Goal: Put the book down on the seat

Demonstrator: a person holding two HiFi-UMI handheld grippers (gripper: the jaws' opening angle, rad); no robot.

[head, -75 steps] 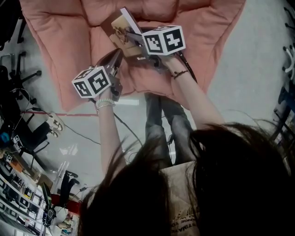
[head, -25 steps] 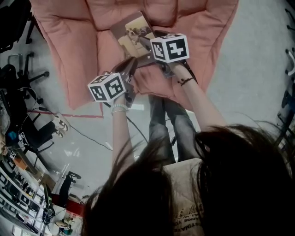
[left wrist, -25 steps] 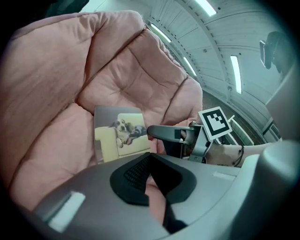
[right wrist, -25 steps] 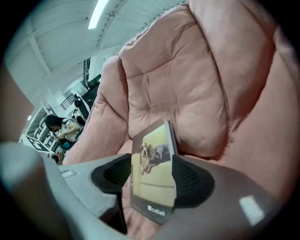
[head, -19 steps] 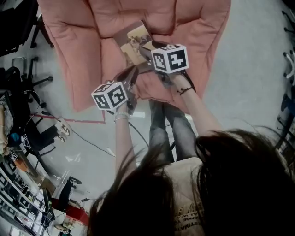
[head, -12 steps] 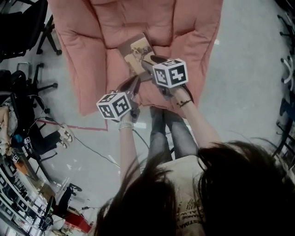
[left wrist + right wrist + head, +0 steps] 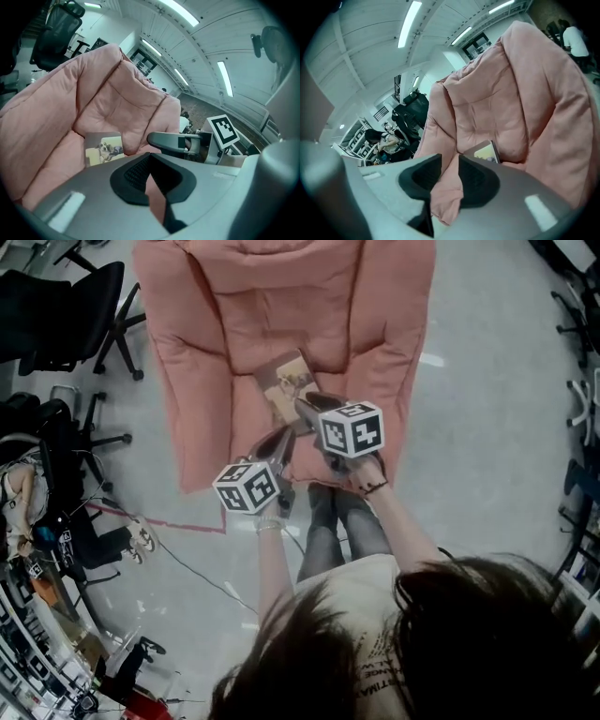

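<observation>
The book (image 7: 286, 385) lies closed and cover up on the pink padded seat (image 7: 253, 324), in the upper middle of the head view, its far edge at the foot of the backrest. Its cover shows a dog on a pale ground, bordered brown. The seat is quilted, with raised sides.

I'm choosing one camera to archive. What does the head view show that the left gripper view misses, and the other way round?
Only the head view: the floor, the person's legs and the left gripper seen from outside. Only the left gripper view: the ceiling lights and that gripper's own jaws, together and empty. Both: the book lying on the pink seat, clear of the right gripper, whose jaws are closing with nothing between them.
</observation>
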